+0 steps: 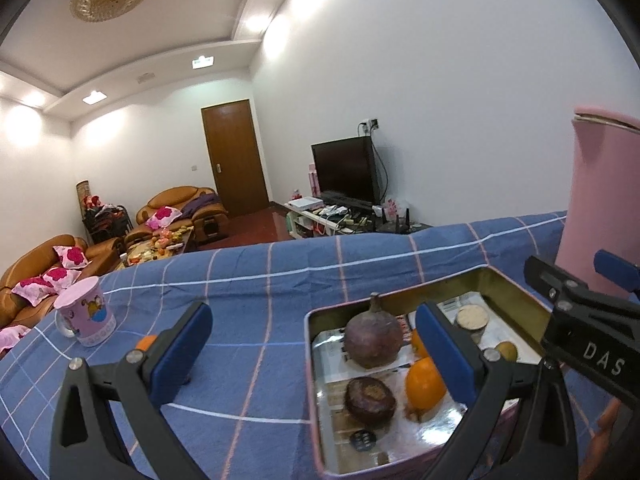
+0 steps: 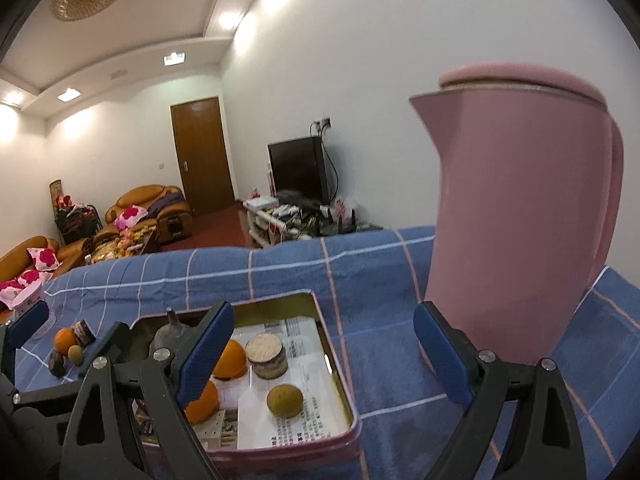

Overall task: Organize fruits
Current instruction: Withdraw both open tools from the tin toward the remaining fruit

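Tin (image 2: 335, 344): I see a pink, gold-lined rectangular box, open, on the blue checked cloth, printed paper inside.
Oranges (image 1: 425, 382): two in the tin, side by side.
Mangosteens (image 1: 373, 340): one stem up, another (image 1: 370, 400) lying nearer me.
Small brownish-yellow fruit (image 2: 285, 400): on the paper near the tin's front wall.
Outside: an orange (image 2: 65, 339) and small fruits on the cloth.

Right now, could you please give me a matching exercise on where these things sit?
1 pink jug
2 cartoon mug
3 yellow-green fruit
4 stemmed purple fruit

A in the tin, far left
B on the cloth, left of the tin
C in the tin, right side
D on the cloth, right of the tin

Pairs: 1-D, 2-B, 3-C, 4-A
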Demonstrator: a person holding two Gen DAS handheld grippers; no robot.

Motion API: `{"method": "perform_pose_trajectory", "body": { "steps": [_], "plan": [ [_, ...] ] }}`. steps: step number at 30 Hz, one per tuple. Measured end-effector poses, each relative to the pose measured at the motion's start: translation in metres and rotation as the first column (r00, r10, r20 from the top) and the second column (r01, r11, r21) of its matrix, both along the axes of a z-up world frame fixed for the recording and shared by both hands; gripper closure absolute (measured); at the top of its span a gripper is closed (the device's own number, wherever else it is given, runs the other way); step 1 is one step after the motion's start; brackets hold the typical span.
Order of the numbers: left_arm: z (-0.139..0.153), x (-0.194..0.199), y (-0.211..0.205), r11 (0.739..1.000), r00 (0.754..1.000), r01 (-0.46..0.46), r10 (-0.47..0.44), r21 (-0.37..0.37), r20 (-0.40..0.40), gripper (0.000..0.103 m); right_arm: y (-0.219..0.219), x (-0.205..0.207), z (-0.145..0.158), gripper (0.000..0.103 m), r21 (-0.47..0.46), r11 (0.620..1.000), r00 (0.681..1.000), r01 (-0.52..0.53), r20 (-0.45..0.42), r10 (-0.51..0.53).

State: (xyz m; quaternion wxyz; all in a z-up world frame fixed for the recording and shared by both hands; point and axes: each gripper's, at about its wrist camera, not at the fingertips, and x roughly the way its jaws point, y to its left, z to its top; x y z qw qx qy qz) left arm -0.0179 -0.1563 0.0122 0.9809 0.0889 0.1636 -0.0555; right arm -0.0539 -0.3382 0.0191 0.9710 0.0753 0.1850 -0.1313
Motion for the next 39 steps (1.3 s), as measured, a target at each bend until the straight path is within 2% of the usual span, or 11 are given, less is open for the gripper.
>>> {"method": "perform_pose_trajectory", "body": {
  "steps": [13,23,35,39],
  "plan": [
    [-0.002,-0.001,0.031,1.0,1.0,-0.002,0.001,-0.023,-0.02,0.0,0.03,-0.011,0.004,0.011,-0.036,0.999,0.999,0.035,0.039,-0.034],
    [-0.004,0.009,0.067,0.999,0.998,-0.048,0.049,0.024,-0.036,0.0,0.066,-0.002,0.001,0.011,0.008,1.0,1.0,-0.026,0.014,0.026],
    [-0.014,0.048,0.148,0.985,0.973,-0.17,0.165,-0.02,-0.16,0.0,0.138,0.019,-0.002,0.011,-0.008,0.989,0.989,-0.149,-0.002,0.149],
    [-0.022,0.067,0.173,0.983,0.952,-0.179,0.164,-0.034,-0.258,0.0,0.156,0.027,-0.004,0.011,-0.001,0.984,0.984,-0.176,-0.016,0.176]
  ]
}}
